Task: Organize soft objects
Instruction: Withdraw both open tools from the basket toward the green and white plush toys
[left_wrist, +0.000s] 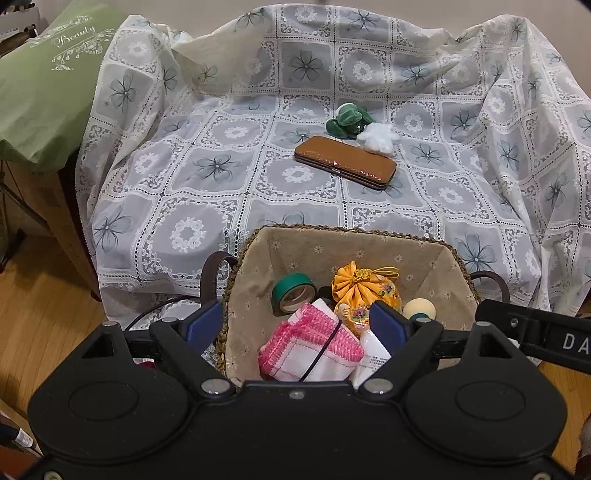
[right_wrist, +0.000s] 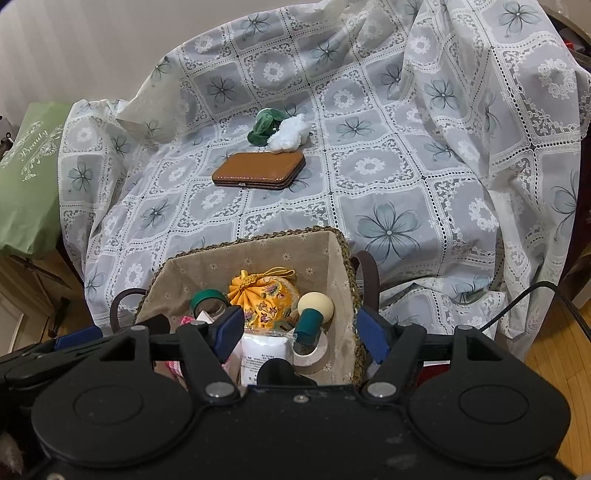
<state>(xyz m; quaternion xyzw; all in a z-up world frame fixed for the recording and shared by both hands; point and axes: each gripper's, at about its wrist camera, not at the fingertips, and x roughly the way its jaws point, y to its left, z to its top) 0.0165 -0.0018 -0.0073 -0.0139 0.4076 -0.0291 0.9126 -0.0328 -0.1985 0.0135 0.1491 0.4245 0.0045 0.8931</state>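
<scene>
A woven basket (left_wrist: 354, 233) with a beige liner stands in front of the covered sofa. It holds a pink-edged white cloth (left_wrist: 314, 343), a yellow drawstring pouch (left_wrist: 365, 288), a green tape roll (left_wrist: 291, 293), a cream ball on a green base (right_wrist: 316, 308) and a white packet (right_wrist: 264, 349). My left gripper (left_wrist: 295, 325) is open over the basket's left side, above the cloth. My right gripper (right_wrist: 301, 334) is open over the basket (right_wrist: 258, 236), above the packet. On the sofa seat lie a green plush (left_wrist: 349, 118), a white fluffy piece (left_wrist: 378, 136) and a brown hard case (left_wrist: 345, 160).
A white lace cover with grey flowers (left_wrist: 221, 166) drapes the sofa. A green cushion printed "Beauty" (left_wrist: 48, 85) sits at the left. Brown basket handles (left_wrist: 214, 273) stick up at each end. Wooden floor (left_wrist: 44, 325) lies to both sides, with a black cable (right_wrist: 535, 295) at the right.
</scene>
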